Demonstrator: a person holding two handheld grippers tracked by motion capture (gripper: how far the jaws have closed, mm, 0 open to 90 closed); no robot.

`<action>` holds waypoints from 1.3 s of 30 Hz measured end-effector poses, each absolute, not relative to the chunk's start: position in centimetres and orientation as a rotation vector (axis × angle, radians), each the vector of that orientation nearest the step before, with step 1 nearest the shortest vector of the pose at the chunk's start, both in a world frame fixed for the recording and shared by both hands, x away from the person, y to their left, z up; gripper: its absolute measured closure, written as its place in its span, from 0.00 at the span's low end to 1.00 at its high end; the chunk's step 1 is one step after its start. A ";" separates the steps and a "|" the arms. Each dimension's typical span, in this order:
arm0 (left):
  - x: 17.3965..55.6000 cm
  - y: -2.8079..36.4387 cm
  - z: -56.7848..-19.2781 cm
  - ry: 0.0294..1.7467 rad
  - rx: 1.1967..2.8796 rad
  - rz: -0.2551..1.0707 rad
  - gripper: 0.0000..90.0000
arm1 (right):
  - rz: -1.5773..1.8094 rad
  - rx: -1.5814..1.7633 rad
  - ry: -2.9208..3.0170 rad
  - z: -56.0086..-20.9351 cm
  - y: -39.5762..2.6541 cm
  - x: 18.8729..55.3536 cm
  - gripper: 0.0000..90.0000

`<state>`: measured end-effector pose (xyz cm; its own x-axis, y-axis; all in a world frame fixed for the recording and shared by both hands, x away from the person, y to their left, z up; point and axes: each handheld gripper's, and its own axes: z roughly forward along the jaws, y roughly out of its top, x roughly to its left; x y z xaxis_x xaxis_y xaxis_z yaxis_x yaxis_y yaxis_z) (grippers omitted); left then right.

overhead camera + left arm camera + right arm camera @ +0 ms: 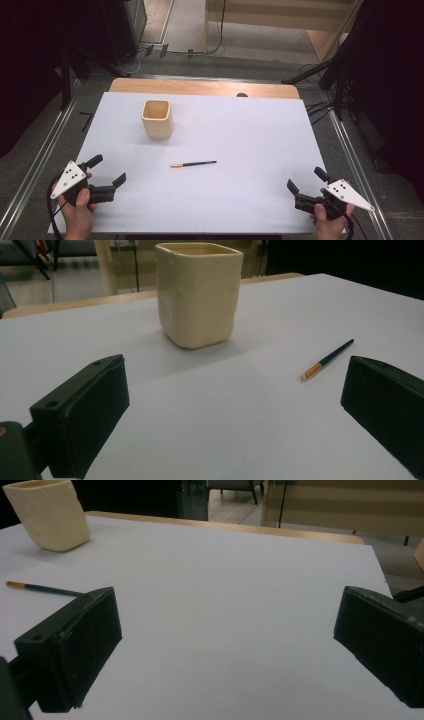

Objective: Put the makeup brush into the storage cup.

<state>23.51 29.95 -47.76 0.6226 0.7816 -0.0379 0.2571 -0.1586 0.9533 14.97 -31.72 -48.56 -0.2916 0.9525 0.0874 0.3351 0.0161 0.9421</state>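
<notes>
Pencil point(193, 163) lying unobstructed, cream cup point(157, 118) well apart

Lab: floor rails point(31, 172), cables point(320, 107), black curtains point(30, 60).

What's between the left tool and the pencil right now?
Nothing: bare white sheet between the left tool and the pencil, seen in the high view.

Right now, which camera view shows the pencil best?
The high view: the whole pencil lies unobstructed on the white table. The left gripper view also shows it whole, but foreshortened; in the right gripper view a jaw hides one end.
</notes>
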 end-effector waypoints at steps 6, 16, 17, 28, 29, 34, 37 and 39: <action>24.1 28.3 -46.6 0.805 1.757 0.557 0.00 | 1.282 1.320 1.707 -48.6 -31.5 15.4 0.00; 26.5 24.2 -44.0 0.694 1.982 0.479 0.00 | 1.275 1.294 1.755 -48.6 -30.7 15.7 0.00; 27.0 23.5 -43.8 0.686 2.021 0.461 0.00 | 1.275 1.298 1.759 -48.6 -30.6 15.7 0.00; 30.2 19.1 -43.7 0.589 2.240 0.356 0.00 | 1.252 1.291 1.807 -48.9 -29.9 16.0 0.00; 30.4 18.7 -43.8 0.576 2.261 0.348 0.00 | 1.252 1.291 1.810 -49.0 -29.9 16.0 0.00; 31.2 17.0 -44.0 0.550 2.349 0.296 0.03 | 1.246 1.294 1.821 -49.1 -29.9 16.0 0.01; 31.7 15.9 -44.7 0.550 2.429 0.271 0.10 | 1.238 1.308 1.822 -49.2 -29.8 16.1 0.03; 31.8 15.4 -45.0 0.541 2.463 0.277 0.10 | 1.232 1.314 1.829 -49.3 -29.7 16.1 0.03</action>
<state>31.83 15.45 -44.99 0.8953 0.4396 0.0719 0.3156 -0.7398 0.5942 16.14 -29.72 -49.27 -0.3575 0.9317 0.0650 0.4100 0.0941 0.9072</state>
